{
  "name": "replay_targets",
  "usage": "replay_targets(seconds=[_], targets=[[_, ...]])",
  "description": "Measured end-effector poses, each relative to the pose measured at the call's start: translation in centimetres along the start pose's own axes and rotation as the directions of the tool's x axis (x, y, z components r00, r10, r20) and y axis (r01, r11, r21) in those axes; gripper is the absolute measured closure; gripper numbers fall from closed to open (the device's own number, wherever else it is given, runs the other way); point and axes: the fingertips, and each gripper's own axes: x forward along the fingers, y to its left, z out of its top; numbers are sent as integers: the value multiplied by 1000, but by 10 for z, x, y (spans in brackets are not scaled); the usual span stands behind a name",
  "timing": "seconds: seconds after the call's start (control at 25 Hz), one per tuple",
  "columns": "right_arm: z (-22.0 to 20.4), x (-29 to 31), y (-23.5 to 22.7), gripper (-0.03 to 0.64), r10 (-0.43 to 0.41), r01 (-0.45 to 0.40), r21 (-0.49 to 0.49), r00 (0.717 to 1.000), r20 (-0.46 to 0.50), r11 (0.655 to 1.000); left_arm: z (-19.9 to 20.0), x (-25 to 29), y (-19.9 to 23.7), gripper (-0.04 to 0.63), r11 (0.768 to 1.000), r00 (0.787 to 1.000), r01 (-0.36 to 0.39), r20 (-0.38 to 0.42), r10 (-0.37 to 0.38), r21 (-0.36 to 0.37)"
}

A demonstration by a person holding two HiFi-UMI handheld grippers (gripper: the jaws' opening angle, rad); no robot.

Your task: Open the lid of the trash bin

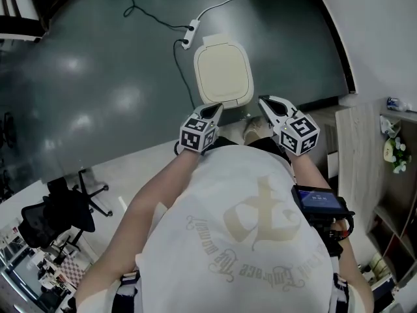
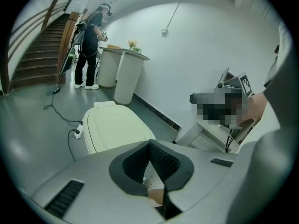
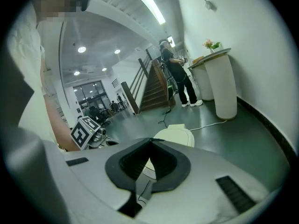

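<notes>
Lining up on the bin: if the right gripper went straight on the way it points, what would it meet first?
Most likely the closed trash bin lid, which lies directly ahead of the right gripper. Nothing shows in between, though depth is hard to judge.

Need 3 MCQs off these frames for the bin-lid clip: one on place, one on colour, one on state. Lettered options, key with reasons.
1. Where does the trash bin stand?
A. on a desk
B. on the floor just ahead of the left gripper and right gripper
C. on the stairs

2. What colour is its lid?
A. cream
B. black
C. red

3. What state is the lid in?
A. lifted off
B. propped upright
C. shut flat

Key:
1 B: the head view shows it on the dark floor just past both gripper tips.
2 A: the top is pale cream in all three views.
3 C: it lies flat on the bin, with no gap showing.
</notes>
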Motion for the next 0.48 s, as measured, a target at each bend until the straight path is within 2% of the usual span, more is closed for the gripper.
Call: replay_targets(seconds=[0.2,0.48], targets=[[-5,2,-17,611,18,-17,13,999,-26,1000,-19,26,13,581,999,997,-39,-73,37,-19],[-8,4,-22,611,24,-23,30,999,-45,999,-34,42,17,581,998,991,-46,-128,41,-35]])
